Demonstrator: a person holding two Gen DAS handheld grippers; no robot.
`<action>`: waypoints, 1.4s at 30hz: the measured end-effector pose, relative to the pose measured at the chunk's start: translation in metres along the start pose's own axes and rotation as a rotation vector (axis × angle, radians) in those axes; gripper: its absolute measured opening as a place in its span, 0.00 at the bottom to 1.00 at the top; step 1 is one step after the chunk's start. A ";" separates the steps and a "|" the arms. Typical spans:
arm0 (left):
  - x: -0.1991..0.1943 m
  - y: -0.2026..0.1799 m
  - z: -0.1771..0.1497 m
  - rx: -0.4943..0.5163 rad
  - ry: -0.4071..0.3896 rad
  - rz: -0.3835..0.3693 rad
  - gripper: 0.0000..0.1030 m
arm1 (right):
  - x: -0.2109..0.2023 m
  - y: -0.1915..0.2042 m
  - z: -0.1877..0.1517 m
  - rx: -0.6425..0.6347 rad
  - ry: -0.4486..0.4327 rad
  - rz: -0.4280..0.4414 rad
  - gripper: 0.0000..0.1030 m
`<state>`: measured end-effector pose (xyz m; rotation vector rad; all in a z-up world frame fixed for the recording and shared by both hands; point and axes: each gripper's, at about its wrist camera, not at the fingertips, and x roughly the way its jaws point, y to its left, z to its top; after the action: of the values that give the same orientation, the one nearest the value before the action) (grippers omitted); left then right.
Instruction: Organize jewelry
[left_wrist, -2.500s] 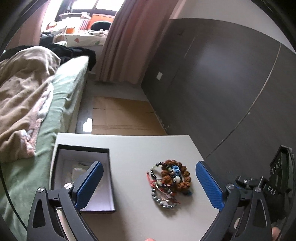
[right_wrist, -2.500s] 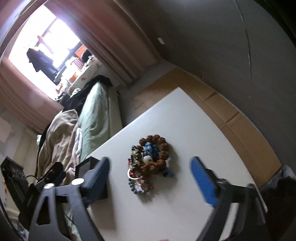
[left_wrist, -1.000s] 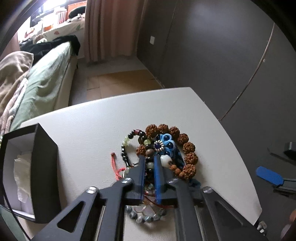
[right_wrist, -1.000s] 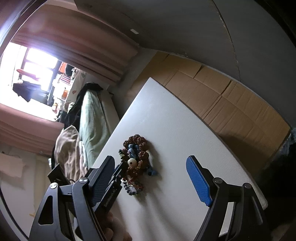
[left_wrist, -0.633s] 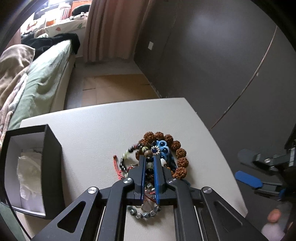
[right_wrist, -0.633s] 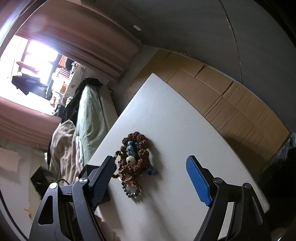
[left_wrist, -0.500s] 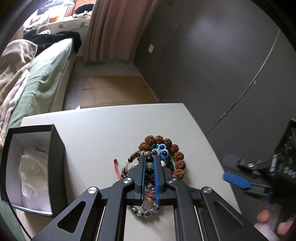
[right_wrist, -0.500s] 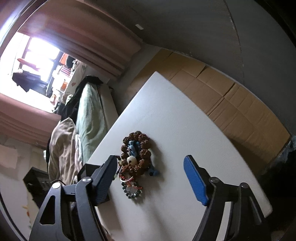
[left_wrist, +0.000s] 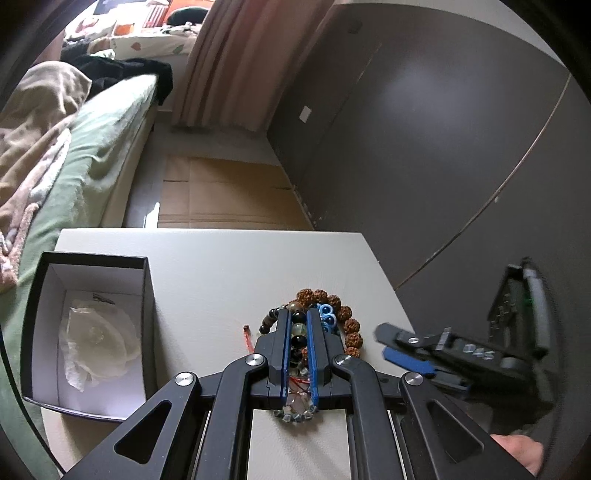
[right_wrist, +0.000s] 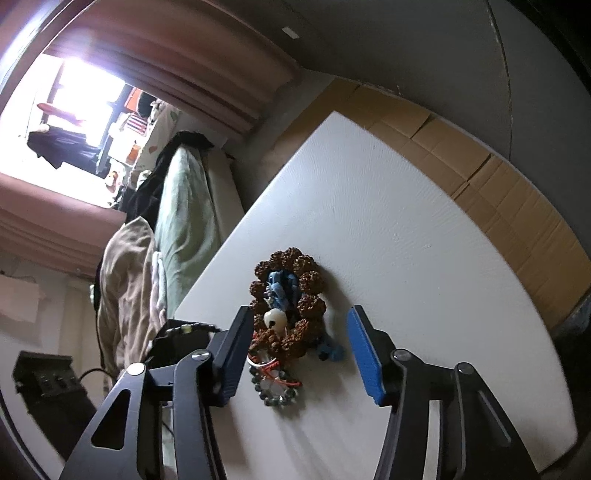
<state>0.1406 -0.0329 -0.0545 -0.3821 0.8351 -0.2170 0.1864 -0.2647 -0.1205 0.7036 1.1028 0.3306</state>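
Observation:
A heap of jewelry lies on the white table: a brown seed-bead bracelet, a blue knotted piece, a black and green bead bracelet, a red cord and a grey bead chain. My left gripper is shut on the black and green bead bracelet and lifts it from the heap. My right gripper is open, its fingers either side of the heap. It shows at the right of the left wrist view.
An open black box with white lining and crumpled white paper stands at the table's left. A bed with green cover lies left of the table. Cardboard covers the floor beyond, and a dark wall runs along the right.
My left gripper closed on the bead bracelet and has drawn back and up with it. My right gripper has come in over the heap, still open.

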 end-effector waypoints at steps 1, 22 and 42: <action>-0.002 0.001 0.000 -0.004 -0.002 -0.003 0.08 | 0.004 0.000 0.000 -0.002 0.003 -0.009 0.49; -0.062 0.045 0.013 -0.107 -0.099 0.000 0.08 | 0.002 0.033 -0.005 -0.167 -0.059 0.000 0.21; -0.059 0.090 0.014 -0.186 -0.049 0.099 0.08 | -0.020 0.080 -0.027 -0.282 -0.126 0.126 0.21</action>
<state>0.1157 0.0727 -0.0429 -0.5173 0.8262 -0.0372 0.1611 -0.2077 -0.0608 0.5354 0.8731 0.5316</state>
